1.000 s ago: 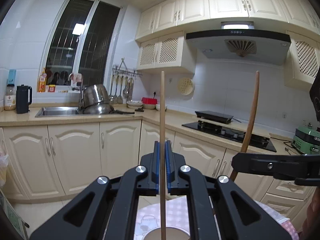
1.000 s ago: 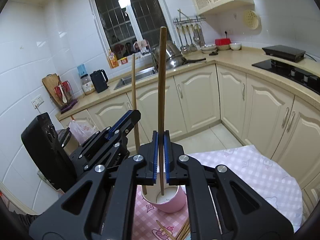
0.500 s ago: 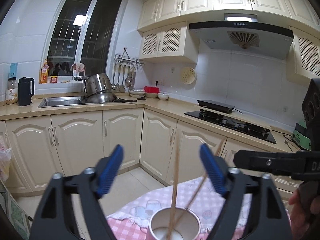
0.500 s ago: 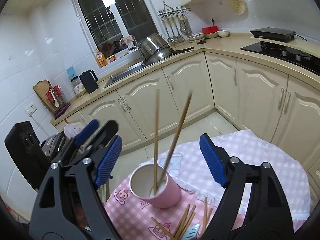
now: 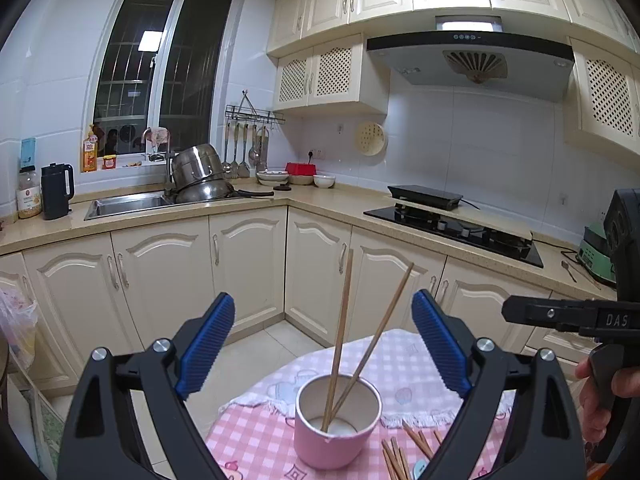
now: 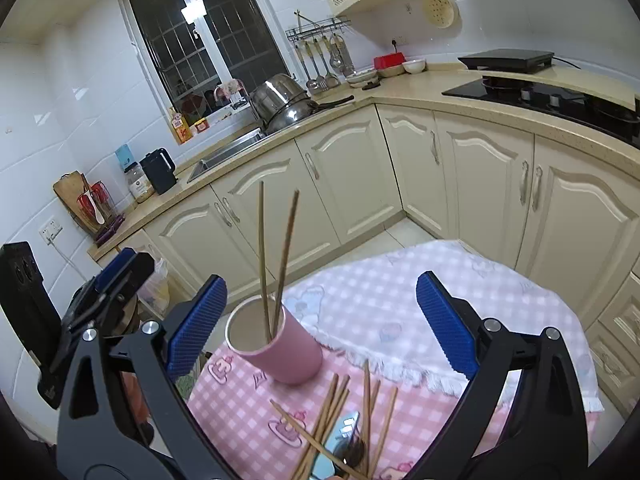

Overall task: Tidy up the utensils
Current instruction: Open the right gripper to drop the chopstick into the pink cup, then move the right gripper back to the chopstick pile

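Note:
A pink cup stands on the pink checked tablecloth with two wooden chopsticks leaning inside it. It also shows in the right wrist view. Several loose chopsticks and a spoon lie on the cloth in front of the cup. My left gripper is open and empty above the cup. My right gripper is open and empty, above the loose chopsticks and just behind the cup. The right gripper also shows at the right edge of the left wrist view.
The small table sits in a kitchen corner with cream cabinets behind. A counter holds a sink, pots and a stove. The table's far edge drops to the tiled floor.
Both grippers were shut on one upright chopstick each over the cup. Both opened and let go, and the two chopsticks now rest in the cup. Both grippers pulled back a little.

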Demonstrator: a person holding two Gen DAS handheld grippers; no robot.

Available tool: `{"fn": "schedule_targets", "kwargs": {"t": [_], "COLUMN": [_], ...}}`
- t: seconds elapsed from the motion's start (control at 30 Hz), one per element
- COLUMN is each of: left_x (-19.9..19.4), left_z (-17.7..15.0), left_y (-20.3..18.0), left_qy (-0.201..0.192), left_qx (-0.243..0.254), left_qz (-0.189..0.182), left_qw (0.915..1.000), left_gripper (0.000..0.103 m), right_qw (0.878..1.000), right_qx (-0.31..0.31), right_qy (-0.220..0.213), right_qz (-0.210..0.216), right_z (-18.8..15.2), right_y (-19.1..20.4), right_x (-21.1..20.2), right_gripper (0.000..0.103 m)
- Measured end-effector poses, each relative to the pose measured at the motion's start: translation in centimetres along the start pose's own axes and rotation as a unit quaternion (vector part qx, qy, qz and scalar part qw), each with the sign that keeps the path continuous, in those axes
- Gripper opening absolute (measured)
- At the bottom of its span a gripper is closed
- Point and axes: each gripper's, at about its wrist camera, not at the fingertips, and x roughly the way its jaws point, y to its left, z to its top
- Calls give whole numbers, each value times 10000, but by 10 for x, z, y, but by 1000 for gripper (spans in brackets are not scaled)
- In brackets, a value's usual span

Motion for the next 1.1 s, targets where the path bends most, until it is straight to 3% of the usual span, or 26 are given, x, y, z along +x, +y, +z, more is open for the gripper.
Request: {"fn": "schedule_targets", "kwargs": {"t": [0.5,0.83,0.97,1.1], "left_x": [-18,-15,-9,3], "left_z": [-39,-67,-84,-109], "left_y": [-12,-18,-22,-28], "left_qy": [769,1269,1690,2268], "left_qx": [204,256,375,505], "left_qz": [-106,-148,-195,-246], "left_qw": [9968,9915,9847,9723], "left_gripper": [88,88,88,88], "right_qw": [9963,9928,9908,9879], "right_qx": [197,219,163,151], "right_qy": [763,1075,1226,1400], "right_qz": [-339,-479,-558,-653], "right_z": [-61,-84,-91,-100], "right_y": [-32,-40,-44,-51], "right_x": [-8,-6,-4,1], "right_gripper": [94,94,94,94]}}
